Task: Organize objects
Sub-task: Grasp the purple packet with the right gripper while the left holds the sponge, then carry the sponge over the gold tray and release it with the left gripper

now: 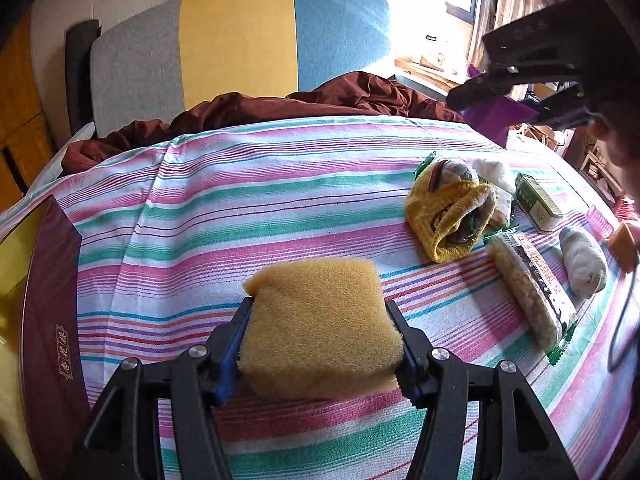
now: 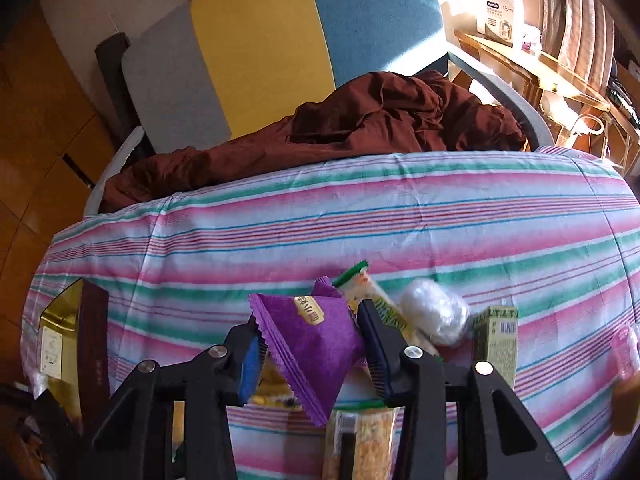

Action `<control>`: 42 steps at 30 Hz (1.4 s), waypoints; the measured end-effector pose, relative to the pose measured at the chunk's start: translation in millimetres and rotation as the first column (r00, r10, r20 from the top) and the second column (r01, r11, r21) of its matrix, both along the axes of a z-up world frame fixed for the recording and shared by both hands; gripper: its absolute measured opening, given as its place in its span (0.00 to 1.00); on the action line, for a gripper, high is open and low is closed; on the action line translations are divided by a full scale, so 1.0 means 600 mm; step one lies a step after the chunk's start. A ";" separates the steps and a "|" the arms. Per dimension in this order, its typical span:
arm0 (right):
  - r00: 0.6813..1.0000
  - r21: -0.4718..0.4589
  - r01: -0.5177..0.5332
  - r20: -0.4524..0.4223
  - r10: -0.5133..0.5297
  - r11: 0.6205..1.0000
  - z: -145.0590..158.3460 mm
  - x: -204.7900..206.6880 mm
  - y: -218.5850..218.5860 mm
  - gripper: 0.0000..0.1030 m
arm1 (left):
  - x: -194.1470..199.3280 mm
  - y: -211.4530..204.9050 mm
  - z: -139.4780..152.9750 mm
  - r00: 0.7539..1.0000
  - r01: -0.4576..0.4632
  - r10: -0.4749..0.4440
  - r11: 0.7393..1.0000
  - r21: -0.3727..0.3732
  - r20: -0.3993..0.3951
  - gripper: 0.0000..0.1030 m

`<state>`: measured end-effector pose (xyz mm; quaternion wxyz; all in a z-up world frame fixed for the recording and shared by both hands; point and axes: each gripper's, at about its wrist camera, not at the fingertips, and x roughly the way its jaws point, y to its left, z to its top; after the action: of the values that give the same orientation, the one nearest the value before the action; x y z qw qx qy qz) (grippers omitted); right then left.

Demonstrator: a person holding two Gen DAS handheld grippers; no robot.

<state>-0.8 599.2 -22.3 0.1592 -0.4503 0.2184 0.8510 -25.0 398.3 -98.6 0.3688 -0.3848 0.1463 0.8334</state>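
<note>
One striped sheet [image 1: 280, 184] covers the bed (brown blanket [image 1: 248, 112] behind).

Matte black angular arms form the left tool [image 1: 320, 344] and the right tool [image 2: 312, 354], each jointed with round silver screws, their inner faces lined with blue ribbed pads [image 2: 251, 364] along both fingers

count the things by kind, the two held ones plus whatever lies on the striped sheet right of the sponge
sponge: 1
snack packets: 3, purple packet included
white rolls: 2
green carton: 1
yellow cloth: 1
total: 8
cut-off bits at the right edge left out
</note>
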 end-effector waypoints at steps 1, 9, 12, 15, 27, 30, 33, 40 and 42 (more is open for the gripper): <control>1.000 -0.015 -0.008 -0.007 0.007 1.000 -0.002 0.017 -0.016 0.42 | 0.000 0.000 0.001 1.000 -0.001 0.001 1.000 -0.001 0.000 0.59; 0.997 -0.092 -0.070 0.030 0.073 0.993 -0.067 0.082 -0.092 0.43 | 0.016 -0.035 0.016 0.999 -0.033 0.033 0.999 -0.014 0.037 0.57; 0.994 -0.091 -0.105 0.029 0.108 0.990 -0.070 0.077 -0.100 0.43 | 0.030 -0.063 0.034 0.998 -0.051 0.050 0.999 0.011 0.043 0.57; 0.985 -0.062 -0.158 0.062 0.162 0.985 -0.079 0.067 -0.121 0.43 | 0.044 -0.088 0.058 0.998 -0.058 0.057 0.998 0.028 0.027 0.57; 0.952 0.022 -0.256 0.178 0.248 0.966 -0.107 0.052 -0.164 0.42 | 0.052 -0.194 0.126 0.992 -0.129 0.128 0.987 0.092 0.013 0.58; 0.951 0.032 -0.259 0.182 0.249 0.965 -0.107 0.052 -0.165 0.42 | 0.040 -0.228 0.133 0.986 -0.167 0.166 0.981 0.096 0.010 0.58; 0.950 0.042 -0.264 0.187 0.252 0.964 -0.107 0.051 -0.168 0.42 | 0.019 -0.273 0.136 0.973 -0.229 0.228 0.968 0.099 0.016 0.58; 0.948 0.053 -0.269 0.193 0.255 0.962 -0.109 0.051 -0.170 0.42 | -0.025 -0.371 0.129 0.925 -0.381 0.380 0.919 0.098 0.029 0.58; 0.947 0.056 -0.270 0.194 0.255 0.961 -0.111 0.051 -0.171 0.42 | -0.031 -0.393 0.125 0.912 -0.411 0.410 0.907 0.091 0.028 0.58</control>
<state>29.5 496.7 -88.7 0.0822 -0.5457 0.1057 0.8272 -43.8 162.2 -23.7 0.2039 -0.3924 0.0206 0.8967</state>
